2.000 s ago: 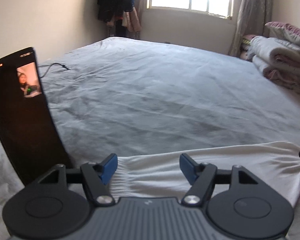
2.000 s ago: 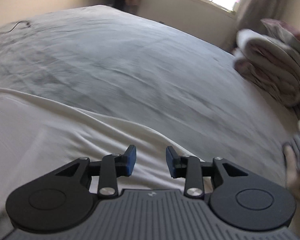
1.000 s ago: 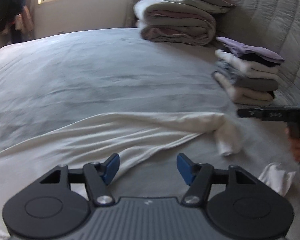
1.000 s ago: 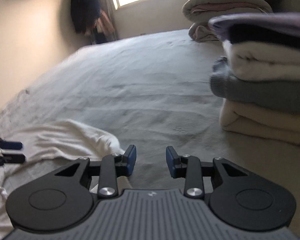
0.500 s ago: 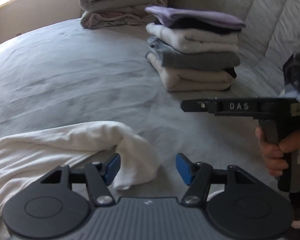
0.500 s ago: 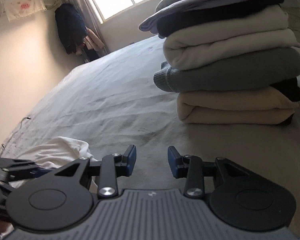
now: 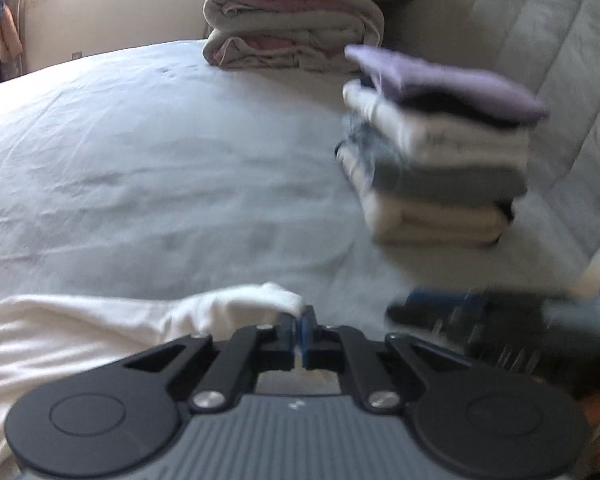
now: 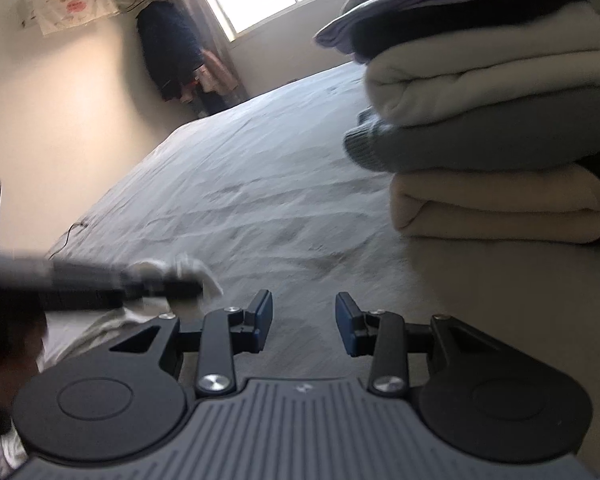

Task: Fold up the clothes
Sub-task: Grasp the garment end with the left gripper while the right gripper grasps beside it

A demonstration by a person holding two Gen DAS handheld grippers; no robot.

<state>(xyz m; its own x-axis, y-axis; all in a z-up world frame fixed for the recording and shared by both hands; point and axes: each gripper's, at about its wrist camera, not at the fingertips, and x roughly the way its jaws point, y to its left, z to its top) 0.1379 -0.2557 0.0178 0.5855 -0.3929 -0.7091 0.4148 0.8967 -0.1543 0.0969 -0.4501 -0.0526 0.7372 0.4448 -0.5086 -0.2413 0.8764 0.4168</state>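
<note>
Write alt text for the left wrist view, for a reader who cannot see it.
The left gripper is shut on the tip of a white garment lying across a grey-sheeted bed. Beyond it, to the right, stands a blurred stack of folded clothes, with rolled bedding further back and the right gripper blurred at the lower right.

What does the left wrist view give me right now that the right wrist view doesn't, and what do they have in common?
Left wrist only: the left gripper seen from behind, its fingers shut on the tip of the white garment; a rolled quilt and the padded headboard beyond.

Right wrist only: the right gripper open over bare bedsheet; a wall poster, dark hanging clothes.

Both: the stack of folded clothes, the white garment, the bed, the window.
</note>
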